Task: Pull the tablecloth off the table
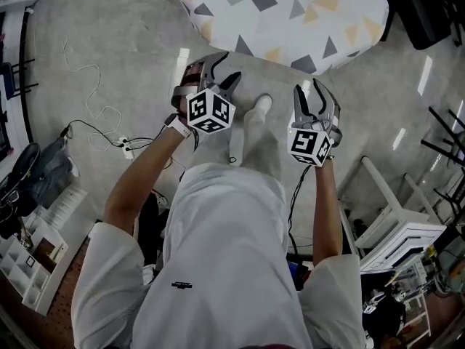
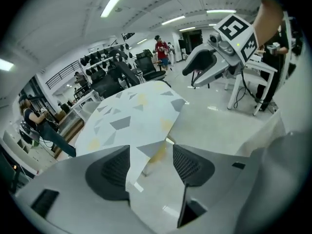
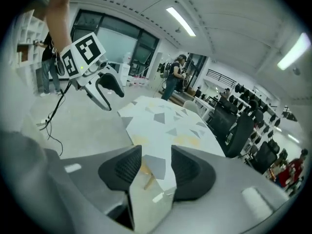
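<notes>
The tablecloth (image 1: 283, 13), white with grey and yellow triangles, covers a table at the top of the head view and hangs over its near edge. My left gripper (image 1: 221, 71) is held above the floor just short of that edge, jaws open, with nothing between them. My right gripper (image 1: 309, 93) hangs beside it to the right, also open and holding nothing. In the left gripper view the tablecloth (image 2: 131, 116) lies ahead, beyond the left gripper (image 2: 151, 155). In the right gripper view a drooping part of the tablecloth (image 3: 165, 123) shows past the right gripper (image 3: 156, 162).
White cables and a power strip (image 1: 94, 115) lie on the floor to the left. A white stool (image 1: 392, 224) and shelves stand at the right, a white rack (image 1: 29, 260) at the lower left. Office chairs (image 3: 239, 126) and people stand behind the table.
</notes>
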### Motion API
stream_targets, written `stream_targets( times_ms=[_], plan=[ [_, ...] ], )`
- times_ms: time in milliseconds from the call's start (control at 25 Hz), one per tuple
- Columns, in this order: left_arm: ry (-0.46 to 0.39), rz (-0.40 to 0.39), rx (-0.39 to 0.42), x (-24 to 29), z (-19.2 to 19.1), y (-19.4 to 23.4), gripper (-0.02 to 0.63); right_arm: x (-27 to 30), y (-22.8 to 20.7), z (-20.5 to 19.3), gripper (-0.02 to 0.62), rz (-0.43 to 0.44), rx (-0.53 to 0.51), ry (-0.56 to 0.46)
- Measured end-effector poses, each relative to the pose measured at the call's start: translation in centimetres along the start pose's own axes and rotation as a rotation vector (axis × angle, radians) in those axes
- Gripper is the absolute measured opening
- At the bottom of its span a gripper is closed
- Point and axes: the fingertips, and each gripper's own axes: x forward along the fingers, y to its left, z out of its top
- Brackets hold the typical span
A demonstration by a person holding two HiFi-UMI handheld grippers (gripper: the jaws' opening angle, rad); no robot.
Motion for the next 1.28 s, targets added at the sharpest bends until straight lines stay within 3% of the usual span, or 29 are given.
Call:
stream_targets(
  times_ms=[240, 440, 720, 760, 800, 880, 920, 1000, 1160, 1280],
  plan=[
    [0.051, 0.017, 0.101, 4.0, -2.7, 0.5, 0.265, 4.2, 0.5, -4.2, 0.201, -0.004, -0.172, 0.093],
    [0.097, 0.021, 0.167, 6.6, -4.7, 0.5, 0.270, 5.9, -0.1, -7.4, 0.230, -0.052, -0.201, 0.179],
    [0.097, 0.084, 0.179, 7.9, -5.2, 2.0, 0.272, 8.2, -0.6, -9.2, 0.238, -0.114, -0.318, 0.235],
    [0.091, 0.092, 0.178, 8.0, -5.1, 2.1, 0.272, 8.2, -0.9, -9.2, 0.215, -0.118, -0.346, 0.237],
    [0.085, 0.100, 0.182, 8.1, -4.9, 2.4, 0.264, 8.2, -1.1, -9.0, 0.168, -0.117, -0.373, 0.237],
    [0.070, 0.108, 0.211, 8.1, -4.8, 3.0, 0.176, 8.0, -1.1, -8.6, 0.125, -0.102, -0.404, 0.236],
    [0.057, 0.110, 0.232, 7.9, -4.7, 3.1, 0.162, 7.8, -1.0, -8.3, 0.108, -0.093, -0.410, 0.233],
    [0.023, 0.120, 0.266, 7.2, -4.2, 3.3, 0.053, 7.4, -1.0, -7.8, 0.081, -0.078, -0.407, 0.231],
    [0.000, 0.116, 0.199, 5.3, -3.2, 4.1, 0.012, 6.2, -1.6, -5.7, 0.021, -0.064, -0.363, 0.213],
    [-0.002, 0.085, 0.121, 3.6, -2.5, 4.9, 0.009, 5.1, -2.1, -3.6, 0.014, -0.034, -0.287, 0.200]
  ],
)
